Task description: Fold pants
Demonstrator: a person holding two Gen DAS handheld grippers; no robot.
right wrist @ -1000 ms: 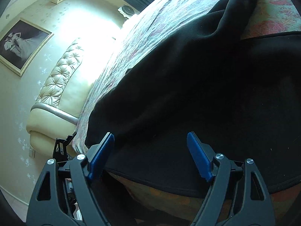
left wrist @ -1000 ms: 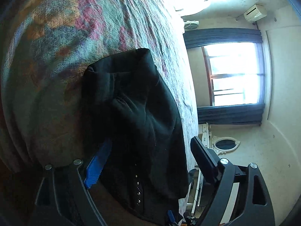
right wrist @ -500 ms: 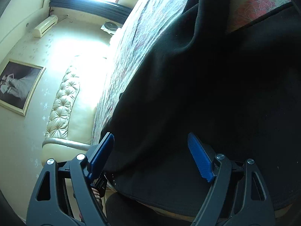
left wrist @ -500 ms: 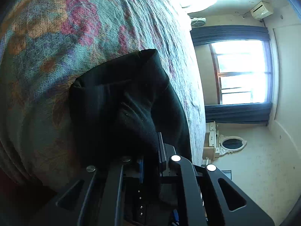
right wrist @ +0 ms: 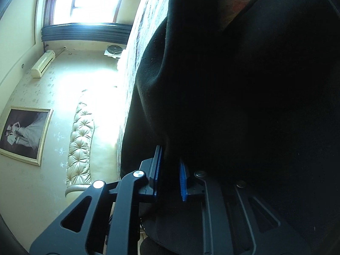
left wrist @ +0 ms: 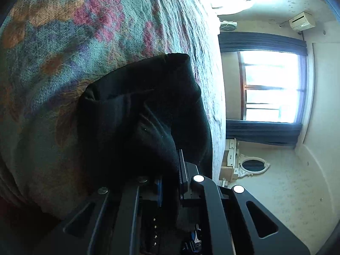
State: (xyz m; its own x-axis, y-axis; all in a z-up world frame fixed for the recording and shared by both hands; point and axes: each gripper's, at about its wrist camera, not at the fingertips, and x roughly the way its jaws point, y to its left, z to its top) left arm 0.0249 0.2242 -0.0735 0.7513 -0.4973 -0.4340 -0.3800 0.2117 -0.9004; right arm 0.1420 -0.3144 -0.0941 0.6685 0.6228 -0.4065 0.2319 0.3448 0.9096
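Evidently both hands take an edge of the black fabric pants [left wrist: 138, 114] lying on the floral woven bedspread [left wrist: 63, 31], ready to lift: left gripper [left wrist: 170, 182] fingers clamped on cloth, right gripper [right wrist: 170, 174] fingers closing around a fold (pads nearly meeting).

Both wrist views sit close over the black pants [left wrist: 138, 114] on the bedspread [left wrist: 63, 42] — rolled sideways, sharing the window [right wrist: 85, 0].

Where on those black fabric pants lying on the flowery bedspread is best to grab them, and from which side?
Probably at the near hem of the black fabric pants, coming in low from the bed's edge. There the cloth bunches into a thick fold hanging over the flowery bedspread; the left gripper already pinches it and the right gripper is closing on it.
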